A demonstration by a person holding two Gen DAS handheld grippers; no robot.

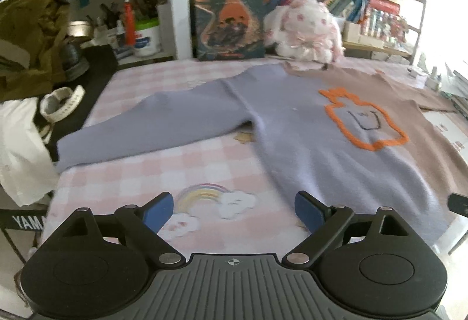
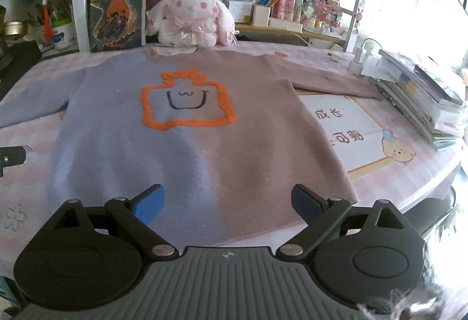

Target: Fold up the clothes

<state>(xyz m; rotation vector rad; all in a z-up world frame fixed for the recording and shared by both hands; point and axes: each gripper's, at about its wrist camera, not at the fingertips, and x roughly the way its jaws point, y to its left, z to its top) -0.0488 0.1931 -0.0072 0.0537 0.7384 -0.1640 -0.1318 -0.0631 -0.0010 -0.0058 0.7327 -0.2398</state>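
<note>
Sweater (image 2: 187, 144) flat ahead of right tool (image 2: 226, 203) (jaws apart), nothing gripped

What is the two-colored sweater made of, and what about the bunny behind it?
The sweater looks like soft, fuzzy knit, maybe wool or fleece: its surface is matte and nappy, and the orange outline stands up like thick yarn. The bunny looks like fluffy plush fabric with shiny ribbon bows, probably satin. Exact fibers can't be told.

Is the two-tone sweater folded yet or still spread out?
Spread flat: the lilac-and-brown knit sweater lies open, both sleeves out sideways, orange outline showing.
</note>
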